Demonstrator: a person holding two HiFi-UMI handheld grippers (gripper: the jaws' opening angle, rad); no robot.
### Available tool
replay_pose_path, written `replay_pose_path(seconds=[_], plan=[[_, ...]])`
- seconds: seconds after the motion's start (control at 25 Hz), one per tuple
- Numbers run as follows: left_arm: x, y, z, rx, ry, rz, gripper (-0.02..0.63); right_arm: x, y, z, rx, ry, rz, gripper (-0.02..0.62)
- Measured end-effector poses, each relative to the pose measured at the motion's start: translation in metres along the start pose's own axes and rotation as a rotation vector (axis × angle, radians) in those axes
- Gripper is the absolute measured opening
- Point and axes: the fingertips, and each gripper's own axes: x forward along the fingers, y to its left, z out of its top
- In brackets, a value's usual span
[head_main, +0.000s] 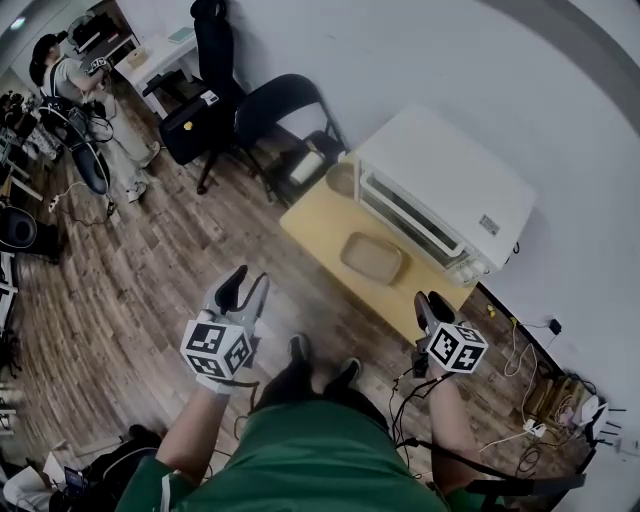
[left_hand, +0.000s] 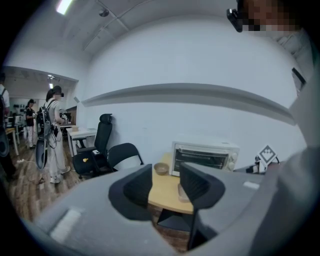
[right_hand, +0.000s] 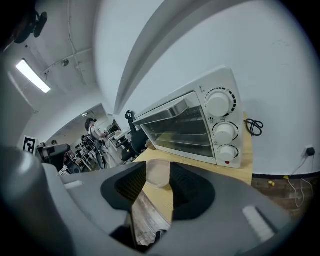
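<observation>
Right gripper (right_hand: 158, 180) and left gripper (left_hand: 166, 182) are hanging open, empty; shallow tray (head_main: 372, 258) is looking light, stiff, probably slick, so I'm favouring its rim.

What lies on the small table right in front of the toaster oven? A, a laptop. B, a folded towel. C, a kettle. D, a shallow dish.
D: the head view shows a shallow dish lying on the table just before the toaster oven.
</observation>
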Motion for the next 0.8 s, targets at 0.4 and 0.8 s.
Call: replay_pose_path(seconds=[0.4, 0.8], plan=[[0.072, 0.032, -0.002, 0.003, 0.052, -0.124, 0.172, 0.048, -0.008, -0.009, 0.069, 0.051, -0.082, 0.146], [0.142, 0.081, 0.007, 0.036, 0.111, -0.259, 0.171, 0.113, -0.025, -0.033, 0.143, 0.099, -0.232, 0.146]])
